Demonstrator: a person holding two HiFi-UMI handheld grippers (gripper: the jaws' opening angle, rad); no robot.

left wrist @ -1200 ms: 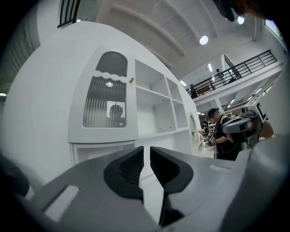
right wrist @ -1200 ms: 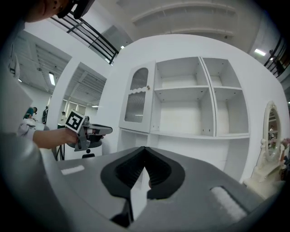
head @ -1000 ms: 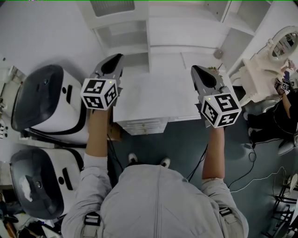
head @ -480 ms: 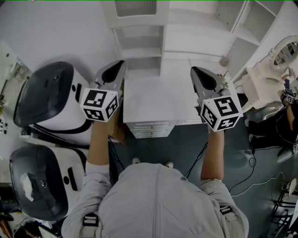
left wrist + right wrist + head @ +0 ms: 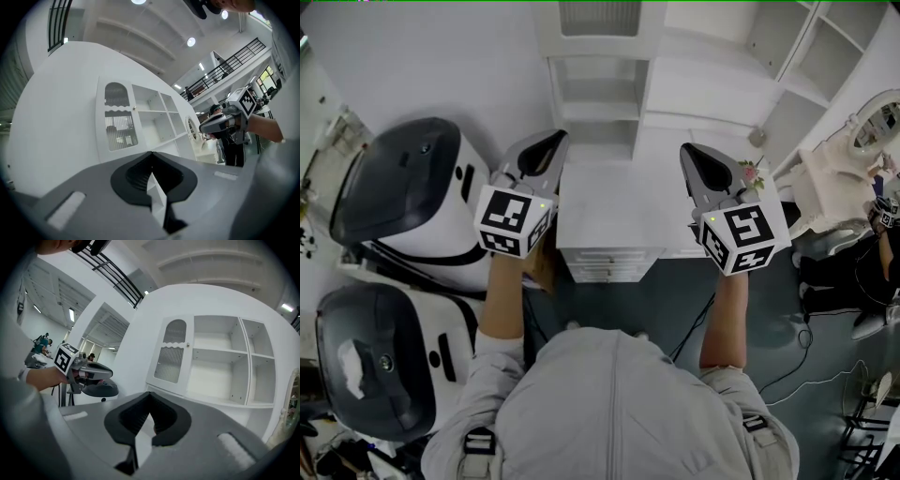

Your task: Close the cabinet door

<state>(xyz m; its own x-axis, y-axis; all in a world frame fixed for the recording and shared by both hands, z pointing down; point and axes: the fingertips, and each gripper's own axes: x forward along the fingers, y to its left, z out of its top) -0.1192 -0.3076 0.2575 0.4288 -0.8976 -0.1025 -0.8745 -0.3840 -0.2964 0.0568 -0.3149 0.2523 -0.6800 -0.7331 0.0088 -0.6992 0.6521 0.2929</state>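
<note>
The white cabinet [image 5: 609, 84] stands ahead, past a low drawer unit. Its arched, slatted-glass door [image 5: 119, 122] [image 5: 172, 352] sits at the cabinet's left and looks flush with the front. The shelves [image 5: 218, 357] beside it are open and bare. My left gripper [image 5: 557, 137] [image 5: 151, 154] is held level over the drawer unit's left edge. Its jaws have just been closing and now meet with nothing between them. My right gripper [image 5: 685, 149] [image 5: 150, 394] hovers at the unit's right edge, tips together and empty. Neither gripper touches the cabinet.
A white drawer unit [image 5: 609, 220] stands between me and the cabinet. Two white-and-black machines [image 5: 403, 197] [image 5: 384, 356] crowd the left side. At right are a white vanity with a mirror [image 5: 867, 127] and a seated person [image 5: 877, 253]. Cables [image 5: 806, 375] lie on the dark floor.
In the head view the cabinet and drawer unit have slid to the right and nearer. Both grippers stay held out in front, the left one shifted slightly right.
</note>
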